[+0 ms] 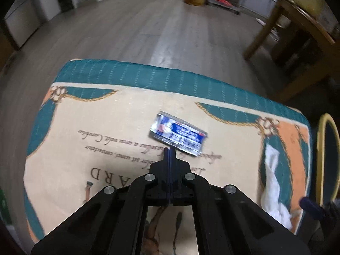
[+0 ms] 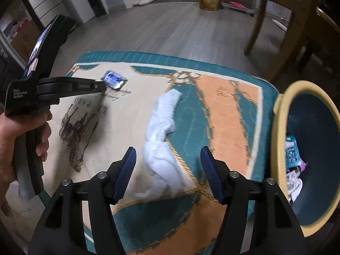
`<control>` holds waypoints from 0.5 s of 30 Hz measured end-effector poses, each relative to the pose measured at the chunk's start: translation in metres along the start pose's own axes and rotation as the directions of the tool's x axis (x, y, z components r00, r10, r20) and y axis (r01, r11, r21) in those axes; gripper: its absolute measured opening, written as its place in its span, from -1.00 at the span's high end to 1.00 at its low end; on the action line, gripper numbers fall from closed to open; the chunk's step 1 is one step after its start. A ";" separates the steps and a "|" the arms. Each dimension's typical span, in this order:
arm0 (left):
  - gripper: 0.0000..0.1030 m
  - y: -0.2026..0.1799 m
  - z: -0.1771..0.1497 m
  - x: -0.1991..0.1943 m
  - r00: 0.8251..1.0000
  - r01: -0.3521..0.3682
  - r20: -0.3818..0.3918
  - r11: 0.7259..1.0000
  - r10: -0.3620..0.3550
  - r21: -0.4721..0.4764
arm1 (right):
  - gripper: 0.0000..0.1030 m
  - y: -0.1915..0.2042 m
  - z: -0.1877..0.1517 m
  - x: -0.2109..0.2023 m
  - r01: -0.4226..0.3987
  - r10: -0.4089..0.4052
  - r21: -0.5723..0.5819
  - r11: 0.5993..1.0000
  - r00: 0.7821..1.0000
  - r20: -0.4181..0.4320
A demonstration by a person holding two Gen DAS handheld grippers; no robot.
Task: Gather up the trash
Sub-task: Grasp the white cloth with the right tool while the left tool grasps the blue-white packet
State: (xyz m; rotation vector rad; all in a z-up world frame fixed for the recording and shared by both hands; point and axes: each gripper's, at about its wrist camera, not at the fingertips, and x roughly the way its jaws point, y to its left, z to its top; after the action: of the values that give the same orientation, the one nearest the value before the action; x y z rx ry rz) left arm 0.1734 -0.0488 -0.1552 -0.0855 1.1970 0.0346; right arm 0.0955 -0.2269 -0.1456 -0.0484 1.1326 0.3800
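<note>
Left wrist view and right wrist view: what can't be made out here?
- Wrapper: print blurred; whether the shut left tongs pinch it is unclear.
- Trash bin: cut by right edge; contents mostly hidden by its wall.
- White tissue: motion-blurred between the open right tongs.

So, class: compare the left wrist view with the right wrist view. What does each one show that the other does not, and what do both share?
Only the left wrist view shows the left gripper head-on, shut, its tips at the near edge of the wrapper.

Only the right wrist view shows the open right gripper, the hand holding the left tool, and the trash inside the bin.

Both show the wrapper, the white cloth, the patterned cover, the bin's rim and the wooden floor.
</note>
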 end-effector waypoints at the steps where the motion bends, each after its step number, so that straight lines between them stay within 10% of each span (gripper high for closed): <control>1: 0.99 -0.002 -0.002 -0.002 1.000 0.008 0.003 1.000 -0.008 0.028 | -0.21 0.002 -0.001 0.004 0.000 0.000 -0.012 1.000 1.000 -0.012; 5: 0.99 -0.014 -0.005 -0.008 0.999 0.036 0.022 0.995 -0.038 0.097 | 0.45 0.006 -0.006 0.017 -0.009 0.006 -0.039 0.999 0.997 -0.078; 10: 0.93 0.009 -0.003 -0.022 0.995 0.069 0.068 0.998 -0.068 -0.014 | 0.45 -0.001 -0.005 0.004 -0.045 0.047 0.042 0.998 0.998 -0.052; 13: -0.13 0.026 0.002 -0.013 0.992 0.126 0.035 0.979 -0.122 -0.163 | 0.45 0.001 -0.006 -0.003 -0.043 0.045 0.033 0.999 0.998 -0.035; 15: -0.34 0.032 0.002 -0.011 0.990 0.138 0.054 0.960 -0.129 -0.244 | 0.45 0.001 -0.006 -0.005 -0.035 0.036 0.021 0.999 0.999 -0.033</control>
State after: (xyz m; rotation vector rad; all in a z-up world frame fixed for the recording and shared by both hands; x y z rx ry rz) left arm 0.1685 -0.0167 -0.1457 -0.3836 1.1427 0.0665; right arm 0.0880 -0.2285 -0.1437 -0.0164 1.1712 0.4000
